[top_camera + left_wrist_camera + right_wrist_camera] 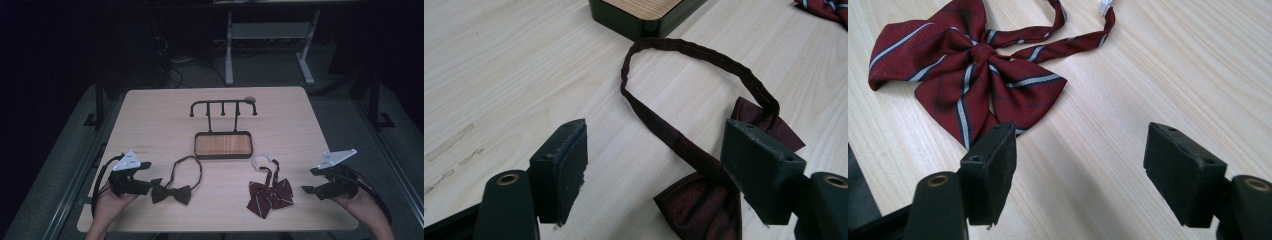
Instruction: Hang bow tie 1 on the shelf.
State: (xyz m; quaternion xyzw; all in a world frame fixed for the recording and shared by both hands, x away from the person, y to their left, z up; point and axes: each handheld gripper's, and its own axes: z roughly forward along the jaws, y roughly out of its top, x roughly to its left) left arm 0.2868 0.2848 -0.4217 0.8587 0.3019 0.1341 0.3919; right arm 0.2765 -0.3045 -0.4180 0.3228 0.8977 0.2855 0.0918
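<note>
Both claws wide apart, holding nothing, near the desk's front edge.

Your left claw (148, 176) hovers by the front-left corner, jaws spread, just beside the dark bow tie (171, 193), whose strap loops toward the wooden tray (223, 145) with its hook rack (223, 106) at the desk's (150, 115) middle. Your right claw (311, 180) sits by the front-right corner, jaws spread, near the striped red bow (270, 195).

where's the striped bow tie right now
In the high view the striped bow tie lies flat on the table's right half, between the right tongs and the plain dark bow tie, nearer than the stand's wooden tray.
</note>
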